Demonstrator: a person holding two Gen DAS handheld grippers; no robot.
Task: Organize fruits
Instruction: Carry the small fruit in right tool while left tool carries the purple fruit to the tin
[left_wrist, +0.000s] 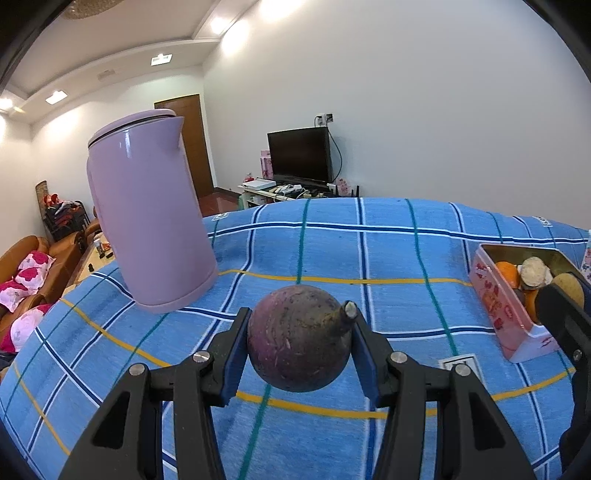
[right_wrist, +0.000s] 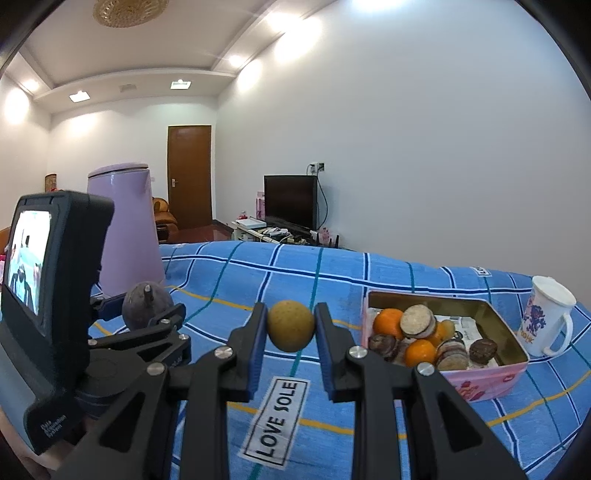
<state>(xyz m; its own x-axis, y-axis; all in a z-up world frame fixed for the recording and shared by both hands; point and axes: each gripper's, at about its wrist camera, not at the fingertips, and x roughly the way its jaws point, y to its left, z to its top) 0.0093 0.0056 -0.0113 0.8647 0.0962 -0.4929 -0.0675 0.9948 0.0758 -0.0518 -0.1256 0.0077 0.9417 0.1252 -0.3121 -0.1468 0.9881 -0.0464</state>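
Above the tabletop | left gripper fingers squeeze purple fruit | right gripper fingers squeeze yellow fruit | round fruits might slip, roll away.

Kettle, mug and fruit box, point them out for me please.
kettle (left_wrist: 147, 218), left wrist view, middle of its purple body
mug (right_wrist: 543, 317), right wrist view, its printed side
fruit box (right_wrist: 484, 384), right wrist view, its pink front wall

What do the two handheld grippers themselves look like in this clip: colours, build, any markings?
Both the left gripper and right gripper are black linkage frames with silver pivot bolts and blue finger pads. The left unit carries a small lit screen and tiny white lettering I can't read.
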